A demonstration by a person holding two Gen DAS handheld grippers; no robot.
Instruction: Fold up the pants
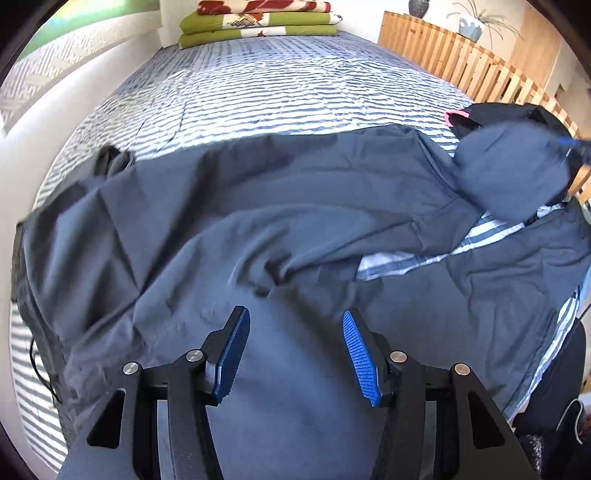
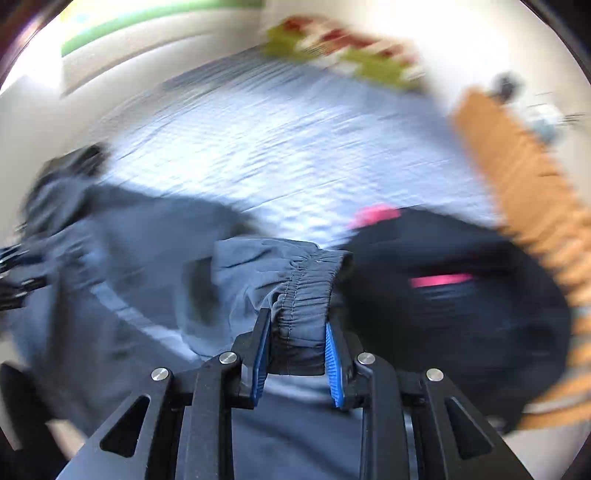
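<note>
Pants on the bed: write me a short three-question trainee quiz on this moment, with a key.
1. True or false: the left tool is clamped on the pants.
2. Which part of the pants sits between the fingers of the right tool? A) a pocket B) the gathered elastic cuff C) a drawstring
3. Fill in: at the far end of the striped bed cover lies a folded stack of green and red ____.

Key
1. False. Its fingers stand apart above the cloth with nothing pinched between them.
2. B. The puckered, stitched band runs between the two blue pads.
3. Blankets, stacked against the wall.
</note>
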